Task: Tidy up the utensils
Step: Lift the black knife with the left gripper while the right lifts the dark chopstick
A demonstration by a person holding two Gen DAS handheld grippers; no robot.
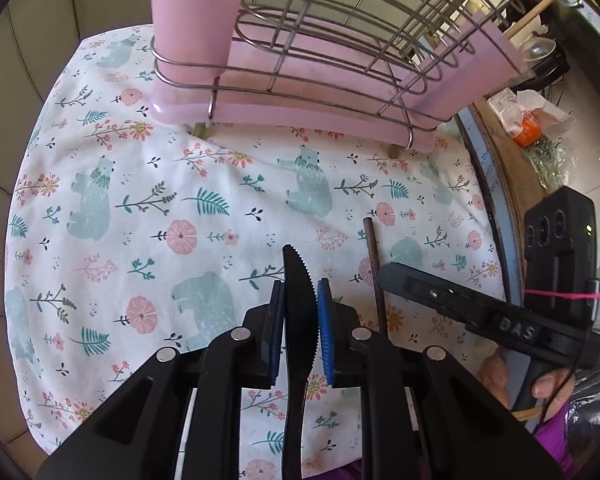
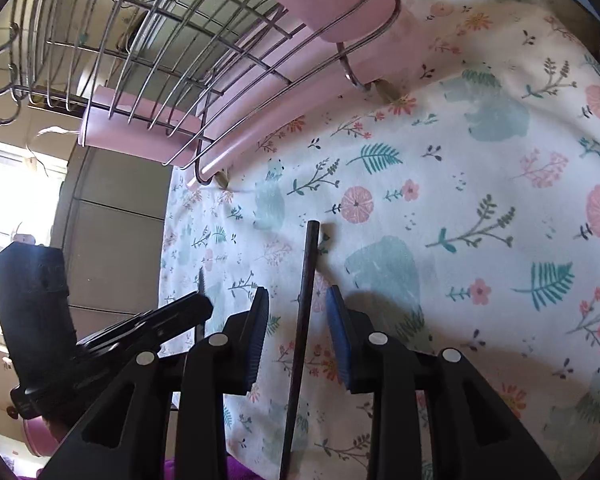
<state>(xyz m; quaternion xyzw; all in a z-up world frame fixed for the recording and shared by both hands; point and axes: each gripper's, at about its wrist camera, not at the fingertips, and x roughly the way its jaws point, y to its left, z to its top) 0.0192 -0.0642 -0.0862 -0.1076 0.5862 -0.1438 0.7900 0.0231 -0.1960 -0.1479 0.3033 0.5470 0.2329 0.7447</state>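
Observation:
A black plastic knife with a serrated edge stands between the blue pads of my left gripper, which is shut on its blade; the handle runs back under the gripper. A thin dark chopstick lies on the floral cloth, running between the fingers of my right gripper. That gripper is open, with a gap on each side of the stick. In the left wrist view the chopstick lies just right of the knife, with the right gripper over it. The left gripper and the knife tip show at the left of the right wrist view.
A wire dish rack on a pink drip tray stands at the far side of the cloth, with a pink cutlery holder at its left end. Bags and clutter lie past the table's right edge. A hand holds the right gripper.

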